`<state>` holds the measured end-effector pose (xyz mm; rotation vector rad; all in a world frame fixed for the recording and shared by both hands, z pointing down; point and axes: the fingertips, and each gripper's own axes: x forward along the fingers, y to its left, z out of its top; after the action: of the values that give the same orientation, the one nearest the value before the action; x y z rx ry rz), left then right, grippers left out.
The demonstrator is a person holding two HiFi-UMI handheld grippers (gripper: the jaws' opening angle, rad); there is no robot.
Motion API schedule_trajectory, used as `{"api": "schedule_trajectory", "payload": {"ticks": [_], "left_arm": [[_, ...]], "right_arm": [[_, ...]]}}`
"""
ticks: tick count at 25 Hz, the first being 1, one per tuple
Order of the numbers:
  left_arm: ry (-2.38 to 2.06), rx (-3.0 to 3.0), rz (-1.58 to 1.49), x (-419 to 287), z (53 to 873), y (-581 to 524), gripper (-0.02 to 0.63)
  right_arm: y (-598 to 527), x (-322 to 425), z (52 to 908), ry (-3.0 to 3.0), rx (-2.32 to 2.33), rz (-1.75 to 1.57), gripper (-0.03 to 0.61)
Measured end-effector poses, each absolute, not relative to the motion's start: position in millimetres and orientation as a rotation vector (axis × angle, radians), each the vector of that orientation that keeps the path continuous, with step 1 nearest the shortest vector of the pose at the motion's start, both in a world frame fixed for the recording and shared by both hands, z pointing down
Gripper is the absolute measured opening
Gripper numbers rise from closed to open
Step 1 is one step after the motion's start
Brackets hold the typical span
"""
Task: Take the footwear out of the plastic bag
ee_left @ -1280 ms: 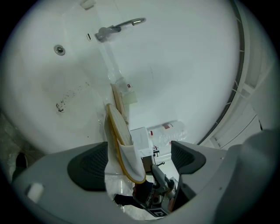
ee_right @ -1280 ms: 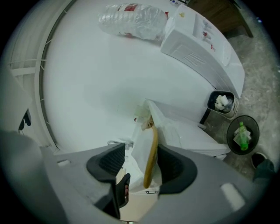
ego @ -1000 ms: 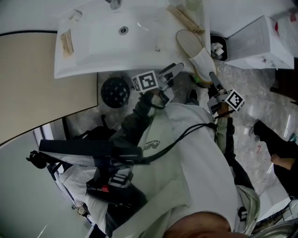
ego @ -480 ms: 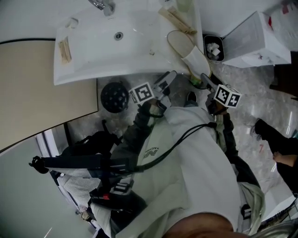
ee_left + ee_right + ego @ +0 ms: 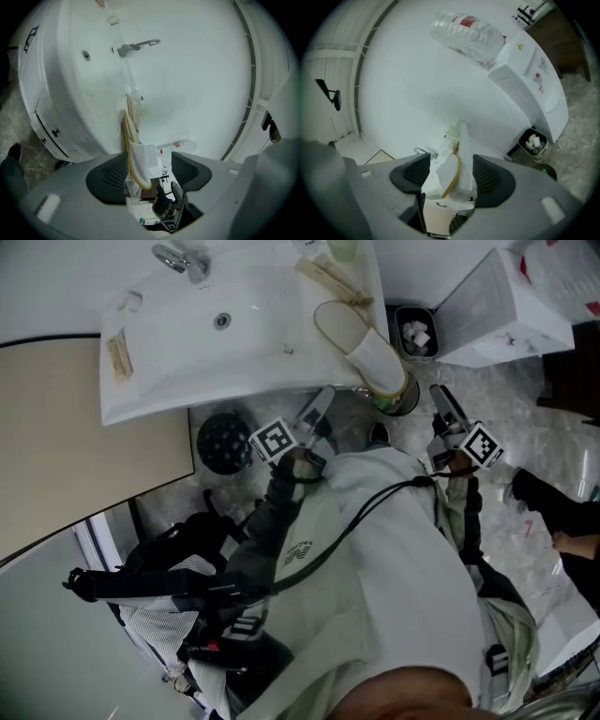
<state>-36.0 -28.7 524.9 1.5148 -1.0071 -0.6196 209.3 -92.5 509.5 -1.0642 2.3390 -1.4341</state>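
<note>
Slipper (image 5: 364, 341) on white basin counter (image 5: 187, 348), marbled floor (image 5: 502, 395)

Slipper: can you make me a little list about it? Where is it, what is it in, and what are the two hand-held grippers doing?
slipper: white with a yellow rim
wrapping: clear bag
place: right end of the sink, at its front edge
left hand-held gripper: jaws apart, just been closing; slipper and bag show between them, not pinched
right hand-held gripper: jaws wide, just been opening; slipper ahead, nothing gripped
task: slipper not yet out of the bag
</note>
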Motion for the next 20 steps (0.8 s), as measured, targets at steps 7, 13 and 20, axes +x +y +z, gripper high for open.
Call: {"api": "schedule_trajectory", "payload": {"ticks": [7,13,20], "left_arm": [[-1.018,1.538,-0.669,-30.9,518.5,-25.8,0.210],[-1.032,1.578,-0.748,-32.0,503.4,-24.7,0.057],[-1.059,1.600,-0.851,-45.7,490.1,-22.3,0.006]], "right_arm": [[-117.9,165.7,426.0,2.311,-0.834,-1.192,0.139],[-104.1,116.7,403.0,2.346,-0.687,-1.262,0.002],[-68.7,88.6,433.9,2.404,-0.595,-1.443,0.003]]}}
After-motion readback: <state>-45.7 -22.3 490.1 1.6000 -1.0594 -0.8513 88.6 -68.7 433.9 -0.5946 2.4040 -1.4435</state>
